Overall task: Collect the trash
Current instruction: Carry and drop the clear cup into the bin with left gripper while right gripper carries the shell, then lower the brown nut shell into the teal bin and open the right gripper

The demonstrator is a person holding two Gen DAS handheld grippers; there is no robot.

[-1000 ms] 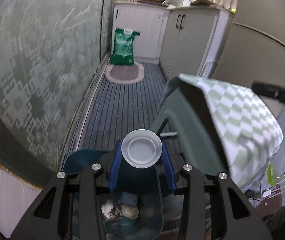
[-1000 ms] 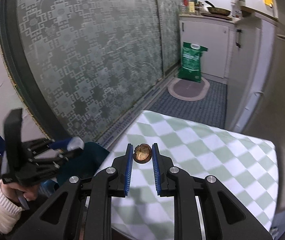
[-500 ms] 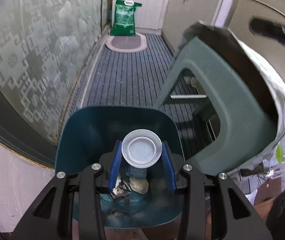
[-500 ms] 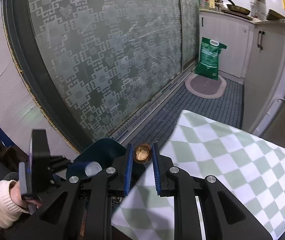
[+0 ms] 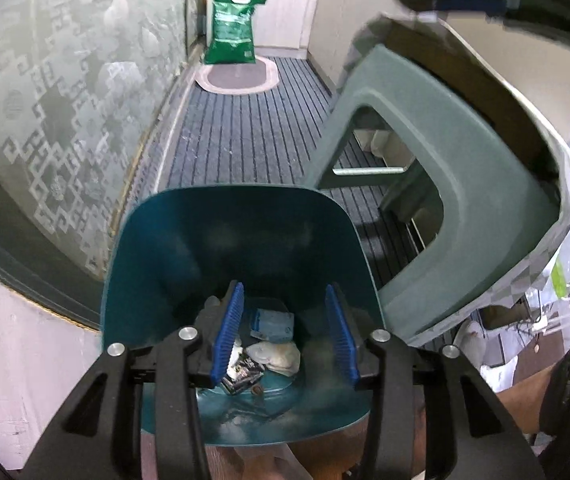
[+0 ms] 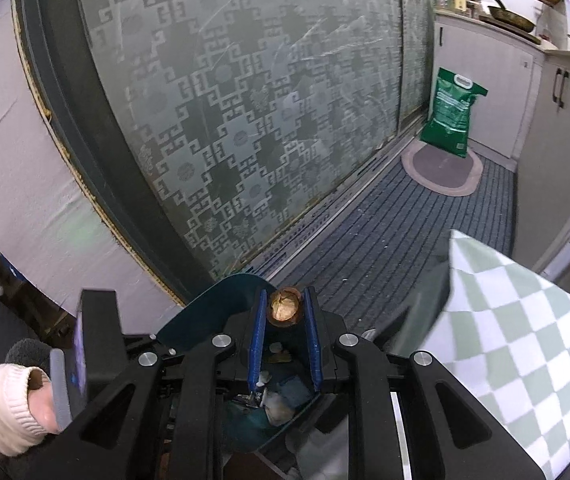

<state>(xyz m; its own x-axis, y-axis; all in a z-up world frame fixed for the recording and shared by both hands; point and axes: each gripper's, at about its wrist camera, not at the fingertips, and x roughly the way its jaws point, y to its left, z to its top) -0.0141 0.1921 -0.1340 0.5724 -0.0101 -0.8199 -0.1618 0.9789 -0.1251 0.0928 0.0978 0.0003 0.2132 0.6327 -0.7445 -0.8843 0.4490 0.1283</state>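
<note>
Left wrist view: my left tool (image 5: pixel 285 332) hangs over the teal plastic bin (image 5: pixel 165 264) at lower centre, its ribbed blue pads spread with nothing between them. In the smooth, rounded bin lie crumpled pale paper (image 5: pixel 279 354), a blue packet (image 5: pixel 273 322) and a dark wrapper (image 5: pixel 241 374); I cannot read any print. In the right wrist view my right tool (image 6: pixel 284 308) pinches a round brown nutshell (image 6: pixel 284 307), cracked open, above the bin's rim at lower centre. A green-and-white checked cloth (image 6: pixel 525 340) fills the lower right. The green sack (image 6: pixel 451 112) upper right bears a white label, too small to read.
</note>
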